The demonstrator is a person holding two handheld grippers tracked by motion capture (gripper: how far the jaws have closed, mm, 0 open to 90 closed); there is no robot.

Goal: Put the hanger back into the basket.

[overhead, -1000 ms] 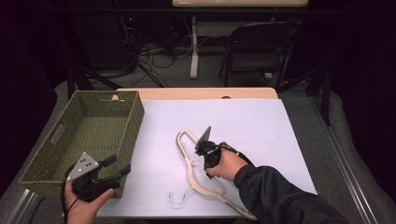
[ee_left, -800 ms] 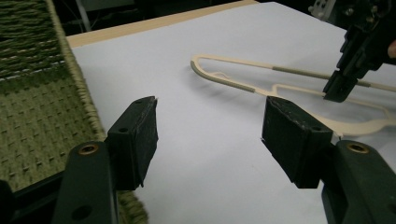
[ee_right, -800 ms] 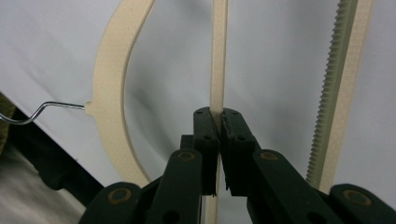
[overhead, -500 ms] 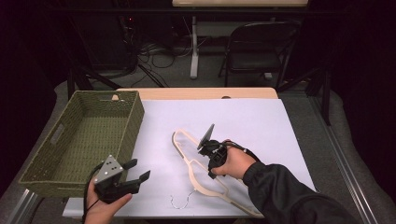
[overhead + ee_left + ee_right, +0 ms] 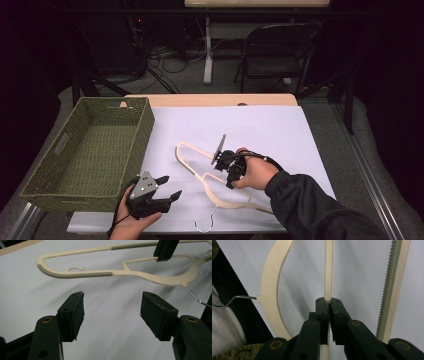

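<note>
We see the cream hanger (image 5: 210,175) at the middle of the white table cover (image 5: 280,130), its wire hook (image 5: 206,225) pointing toward six o'clock at the near edge. Our right gripper (image 5: 226,165) has its jaws pinched tight on the hanger's thin inner bar (image 5: 328,277). Our left gripper (image 5: 167,187), at about eight o'clock from the hanger, points at it with jaws spread wide and empty, just beside the woven green basket (image 5: 90,150).
</note>
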